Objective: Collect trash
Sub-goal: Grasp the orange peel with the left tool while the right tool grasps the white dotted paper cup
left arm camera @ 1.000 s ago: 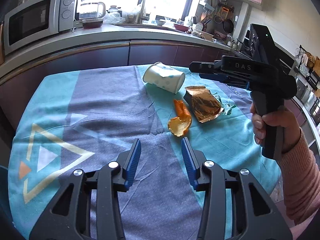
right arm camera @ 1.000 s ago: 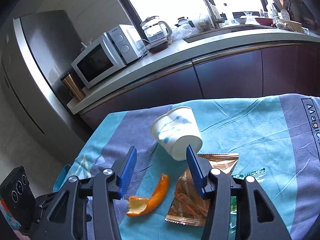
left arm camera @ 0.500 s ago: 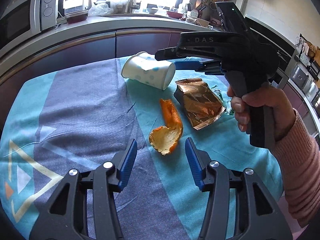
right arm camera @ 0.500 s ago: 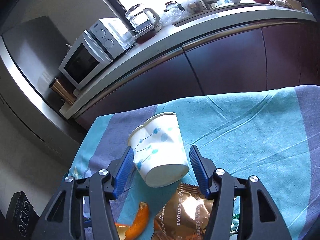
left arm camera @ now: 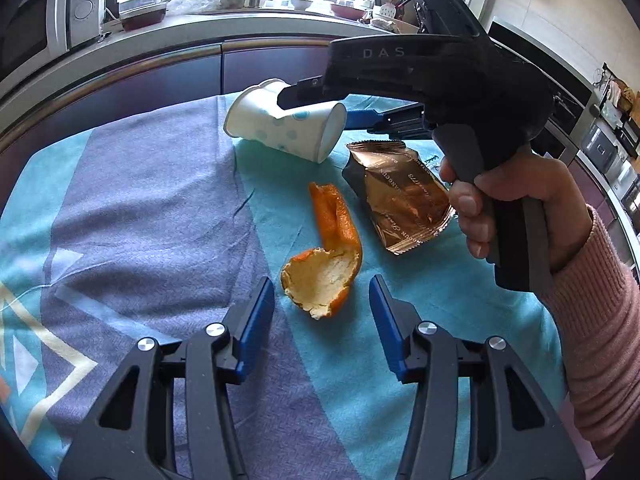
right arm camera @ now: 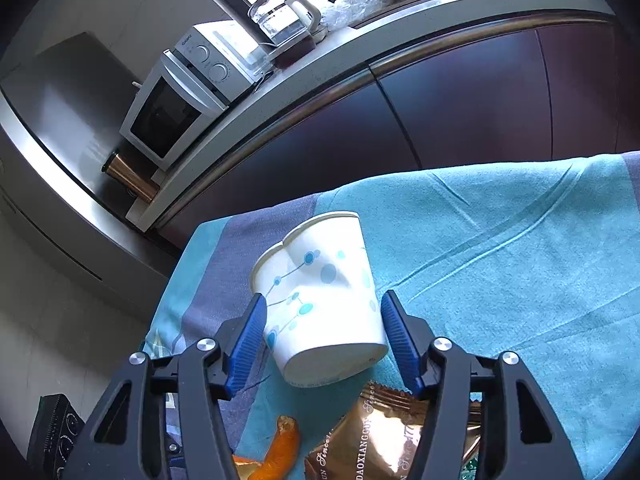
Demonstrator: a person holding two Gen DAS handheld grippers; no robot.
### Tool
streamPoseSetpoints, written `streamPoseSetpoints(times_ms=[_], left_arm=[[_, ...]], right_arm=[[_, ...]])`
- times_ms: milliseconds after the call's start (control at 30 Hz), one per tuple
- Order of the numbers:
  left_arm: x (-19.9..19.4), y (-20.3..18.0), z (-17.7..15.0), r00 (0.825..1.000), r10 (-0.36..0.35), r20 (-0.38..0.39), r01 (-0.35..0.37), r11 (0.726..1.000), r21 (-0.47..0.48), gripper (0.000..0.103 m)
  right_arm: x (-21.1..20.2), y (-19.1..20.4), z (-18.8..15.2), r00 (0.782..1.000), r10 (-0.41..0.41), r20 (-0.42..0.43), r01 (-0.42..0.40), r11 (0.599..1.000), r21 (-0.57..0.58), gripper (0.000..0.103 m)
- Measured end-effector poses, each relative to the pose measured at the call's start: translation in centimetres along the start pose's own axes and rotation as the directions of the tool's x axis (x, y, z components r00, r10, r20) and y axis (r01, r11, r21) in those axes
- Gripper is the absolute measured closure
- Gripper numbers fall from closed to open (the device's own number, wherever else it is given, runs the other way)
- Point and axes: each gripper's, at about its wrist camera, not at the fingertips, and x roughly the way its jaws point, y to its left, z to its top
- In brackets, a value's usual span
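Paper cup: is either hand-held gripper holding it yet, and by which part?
Not yet. The right hand-held gripper straddles the paper cup near its base, jaws closing. The left hand-held gripper holds nothing.

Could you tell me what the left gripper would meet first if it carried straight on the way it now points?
Most likely the orange peel: it lies just ahead of the left gripper, in line with the gap between its open blue fingers. Beyond lies the tablecloth. Depth is hard to judge.

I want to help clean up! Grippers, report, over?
Left gripper open, orange peel between its tips. Right gripper closing around tipped paper cup. Wrapper beside, nothing blocking.
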Motion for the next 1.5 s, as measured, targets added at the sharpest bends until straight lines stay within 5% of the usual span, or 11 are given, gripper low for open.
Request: streamPoseSetpoints(times_ms=[500, 1500], left_arm=[[0.1, -0.4, 0.0, 1.0, -0.011, 0.005, 0.011, 1.0, -0.005, 0.087], [-10.7, 3.0, -5.4, 0.985, 0.07, 0.157, -0.067, 0.997, -0.024, 0.092]], right_arm=[[-0.9, 1.1, -1.1, 0.999, -0.011, 0.044, 0.012, 0.999, -0.038, 0.059], [-4.7, 7.6, -7.0, 0.98, 0.171, 0.101, -0.163, 0.983, -0.08, 0.06]])
